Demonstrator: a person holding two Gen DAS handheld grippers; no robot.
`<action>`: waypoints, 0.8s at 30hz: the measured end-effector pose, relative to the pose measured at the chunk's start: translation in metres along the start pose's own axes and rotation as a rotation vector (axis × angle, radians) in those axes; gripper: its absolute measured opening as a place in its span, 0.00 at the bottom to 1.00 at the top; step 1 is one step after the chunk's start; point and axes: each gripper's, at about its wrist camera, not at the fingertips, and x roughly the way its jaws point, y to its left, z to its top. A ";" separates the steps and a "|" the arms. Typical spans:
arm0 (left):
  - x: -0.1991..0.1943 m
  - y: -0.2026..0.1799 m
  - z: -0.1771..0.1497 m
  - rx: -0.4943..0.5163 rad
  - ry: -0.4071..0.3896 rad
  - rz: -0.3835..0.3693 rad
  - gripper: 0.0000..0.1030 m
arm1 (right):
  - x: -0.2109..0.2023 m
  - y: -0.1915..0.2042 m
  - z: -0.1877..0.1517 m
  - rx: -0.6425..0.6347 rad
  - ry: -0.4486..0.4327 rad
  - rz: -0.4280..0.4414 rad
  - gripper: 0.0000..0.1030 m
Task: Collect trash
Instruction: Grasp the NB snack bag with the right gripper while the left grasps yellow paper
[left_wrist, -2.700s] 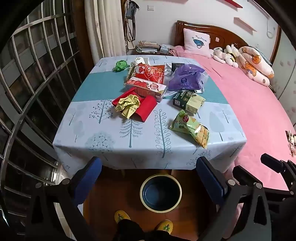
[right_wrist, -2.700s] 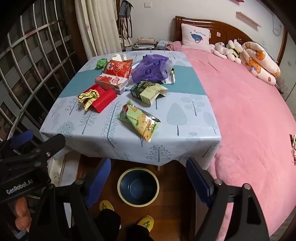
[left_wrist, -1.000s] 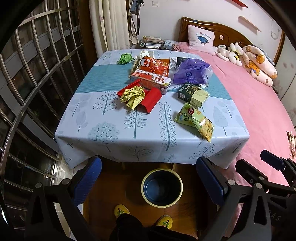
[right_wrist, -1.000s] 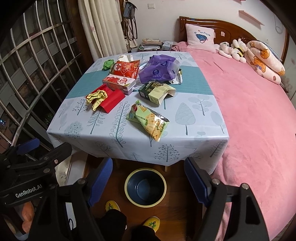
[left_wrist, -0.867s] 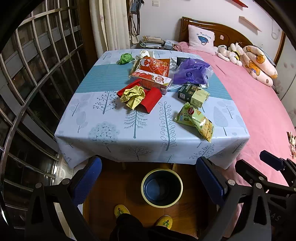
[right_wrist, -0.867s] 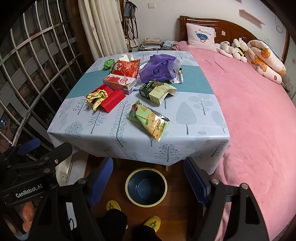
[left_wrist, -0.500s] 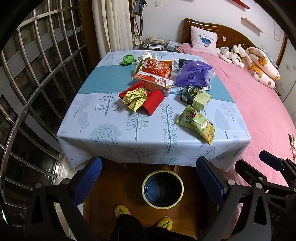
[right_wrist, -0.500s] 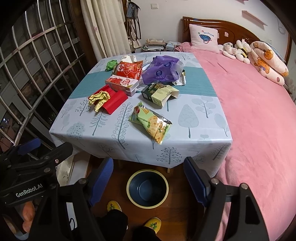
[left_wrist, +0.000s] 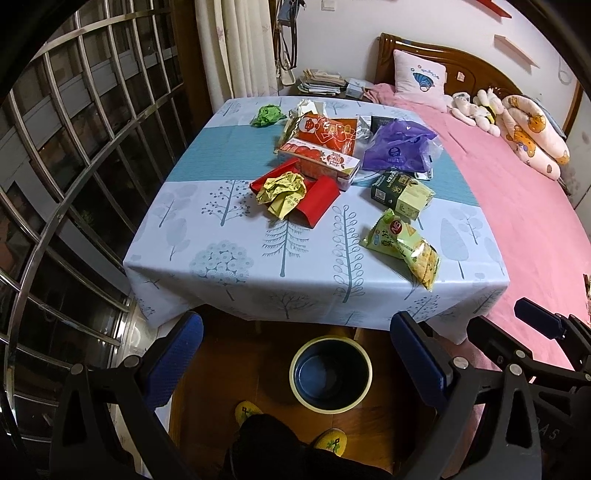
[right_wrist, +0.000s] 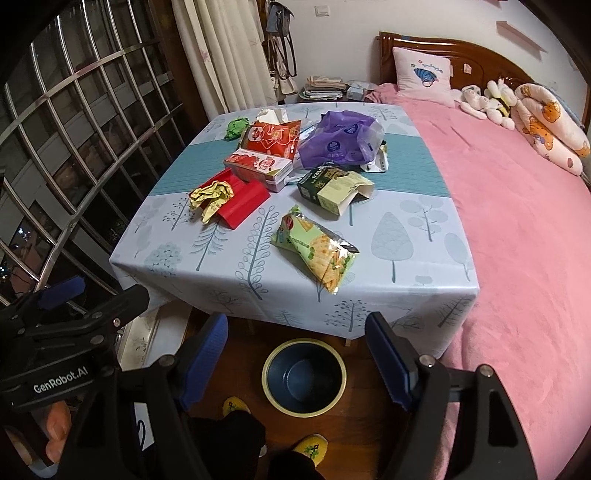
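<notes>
Trash lies on a table (left_wrist: 221, 258) with a tree-print cloth: a green cracker bag (left_wrist: 404, 249) (right_wrist: 317, 251) near the front, a green box (left_wrist: 400, 192) (right_wrist: 332, 186), a crumpled yellow wrapper (left_wrist: 282, 192) (right_wrist: 212, 197) on a red folder (left_wrist: 317, 201), a red carton (left_wrist: 321, 160), a red snack bag (left_wrist: 325, 131), a purple bag (left_wrist: 397, 149) (right_wrist: 340, 144) and a green wad (left_wrist: 267, 114). An empty blue bin (left_wrist: 330, 373) (right_wrist: 304, 376) stands on the floor below the front edge. My left gripper (left_wrist: 295, 354) and right gripper (right_wrist: 297, 356) are open and empty, in front of the table above the bin.
A pink bed (left_wrist: 517, 192) with a pillow and plush toys adjoins the table's right side. A metal window grille (left_wrist: 55, 166) runs along the left. Curtains and a cluttered nightstand (left_wrist: 325, 83) stand behind. My yellow slippers (left_wrist: 332, 441) are on the wooden floor.
Both grippers have risen and tilted slightly so the table sits lower and closer in view. Nothing on the table has moved.
</notes>
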 end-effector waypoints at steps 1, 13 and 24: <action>0.000 0.000 0.001 -0.002 0.000 0.001 0.97 | 0.001 0.000 0.001 0.001 0.003 0.007 0.75; 0.030 0.017 0.047 0.070 0.032 -0.013 0.97 | 0.040 -0.008 0.044 -0.049 0.005 0.086 0.75; 0.093 0.048 0.110 0.126 0.099 -0.032 0.97 | 0.117 -0.022 0.077 -0.179 0.127 0.137 0.75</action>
